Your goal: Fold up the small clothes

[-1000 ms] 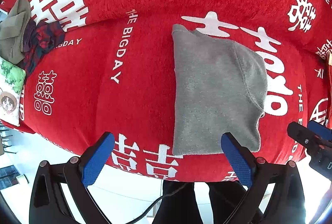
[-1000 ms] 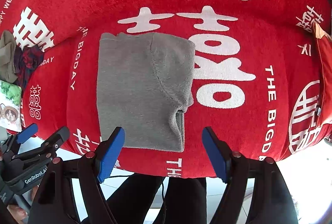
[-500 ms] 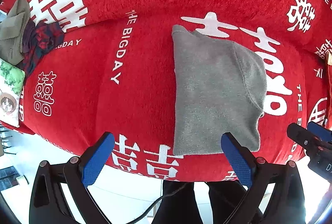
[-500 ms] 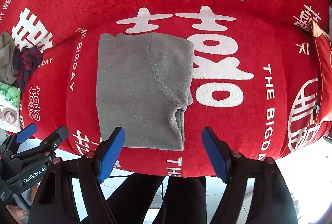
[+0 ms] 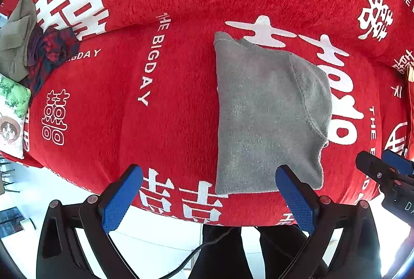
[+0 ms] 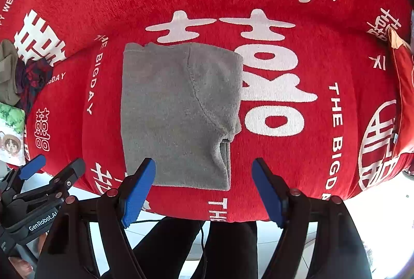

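Note:
A grey fleece garment (image 5: 266, 118) lies folded into a rectangle on the red blanket (image 5: 168, 111); it also shows in the right wrist view (image 6: 176, 113). My left gripper (image 5: 207, 196) is open and empty, held above the blanket's near edge, its right finger over the garment's near corner. My right gripper (image 6: 203, 188) is open and empty, above the garment's near edge. The right gripper shows at the right edge of the left wrist view (image 5: 383, 170), and the left gripper at the lower left of the right wrist view (image 6: 49, 175).
An olive garment (image 5: 15, 43) and a dark red plaid cloth (image 5: 49, 54) are piled at the far left. A cartoon-print pillow (image 5: 10, 118) lies below them. The blanket's near edge drops to a white floor (image 5: 64, 188). An orange-red item (image 6: 403, 87) sits at the right edge.

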The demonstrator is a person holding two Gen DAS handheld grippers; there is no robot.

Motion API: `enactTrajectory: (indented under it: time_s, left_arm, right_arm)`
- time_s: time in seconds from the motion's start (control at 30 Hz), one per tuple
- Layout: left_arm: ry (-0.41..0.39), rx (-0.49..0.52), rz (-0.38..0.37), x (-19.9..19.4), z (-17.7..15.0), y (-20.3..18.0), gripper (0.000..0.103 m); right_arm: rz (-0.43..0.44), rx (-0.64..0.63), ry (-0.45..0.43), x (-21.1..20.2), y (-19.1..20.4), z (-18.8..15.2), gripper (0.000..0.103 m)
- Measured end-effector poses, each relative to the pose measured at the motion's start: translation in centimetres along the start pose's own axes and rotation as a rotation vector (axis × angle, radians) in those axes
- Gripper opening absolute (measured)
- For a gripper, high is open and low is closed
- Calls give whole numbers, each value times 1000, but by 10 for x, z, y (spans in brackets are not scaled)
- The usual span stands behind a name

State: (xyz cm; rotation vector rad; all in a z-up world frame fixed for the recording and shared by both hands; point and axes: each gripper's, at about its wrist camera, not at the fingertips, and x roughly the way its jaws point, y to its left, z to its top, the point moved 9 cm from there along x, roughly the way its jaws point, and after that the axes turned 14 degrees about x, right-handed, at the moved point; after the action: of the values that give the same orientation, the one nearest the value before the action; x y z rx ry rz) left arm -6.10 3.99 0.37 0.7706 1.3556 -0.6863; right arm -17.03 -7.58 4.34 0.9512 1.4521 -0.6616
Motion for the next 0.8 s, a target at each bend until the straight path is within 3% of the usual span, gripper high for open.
enactTrajectory:
  time_s: [0.8]
  left_arm:
    - [-8, 13, 35, -4, -1, -1, 103]
  right_arm:
    - [-2, -4, -10, -4, -1, 5, 80]
